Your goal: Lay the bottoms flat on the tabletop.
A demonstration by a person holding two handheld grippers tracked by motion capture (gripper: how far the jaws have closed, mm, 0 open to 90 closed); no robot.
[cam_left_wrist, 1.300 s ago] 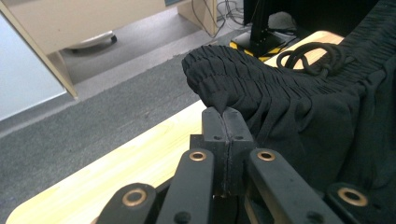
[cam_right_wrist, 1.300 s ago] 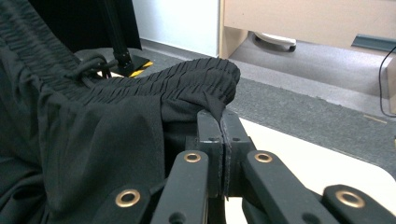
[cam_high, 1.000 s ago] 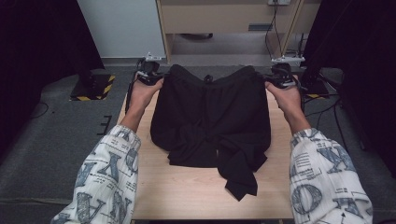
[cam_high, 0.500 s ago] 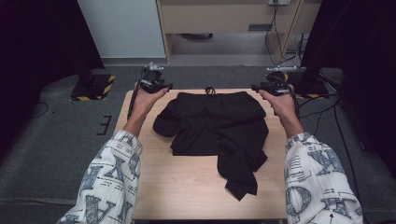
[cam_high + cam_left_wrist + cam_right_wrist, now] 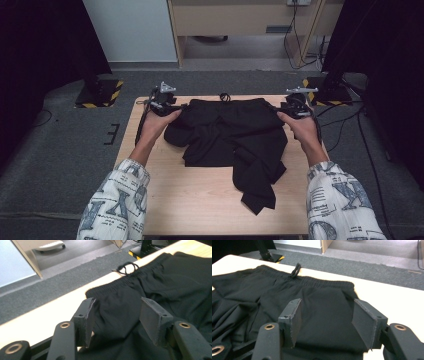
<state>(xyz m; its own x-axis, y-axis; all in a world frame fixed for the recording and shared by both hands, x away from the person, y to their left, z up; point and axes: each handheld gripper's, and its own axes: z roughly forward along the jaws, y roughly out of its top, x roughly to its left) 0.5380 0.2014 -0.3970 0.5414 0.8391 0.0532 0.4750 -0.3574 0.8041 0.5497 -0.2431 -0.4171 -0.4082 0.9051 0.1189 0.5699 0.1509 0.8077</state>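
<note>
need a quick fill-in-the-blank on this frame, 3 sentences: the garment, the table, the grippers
1. The black shorts lie on a table whose top is made of light ____.
2. The waistband runs along the table's ____ edge, the one away from the person.
3. The jaws of the left gripper and the right gripper have just been opening and now stand ____, with cloth between them but not pinched.

Missing words: wood; far; open

Both forearms, in patterned sleeves, reach forward and apart, each hand wrapped around its tool. The left gripper (image 5: pixel 172 106) and the right gripper (image 5: pixel 285 107) point inward toward each other. Their jaws have just been opening and stand apart, pads pressing nothing.
</note>
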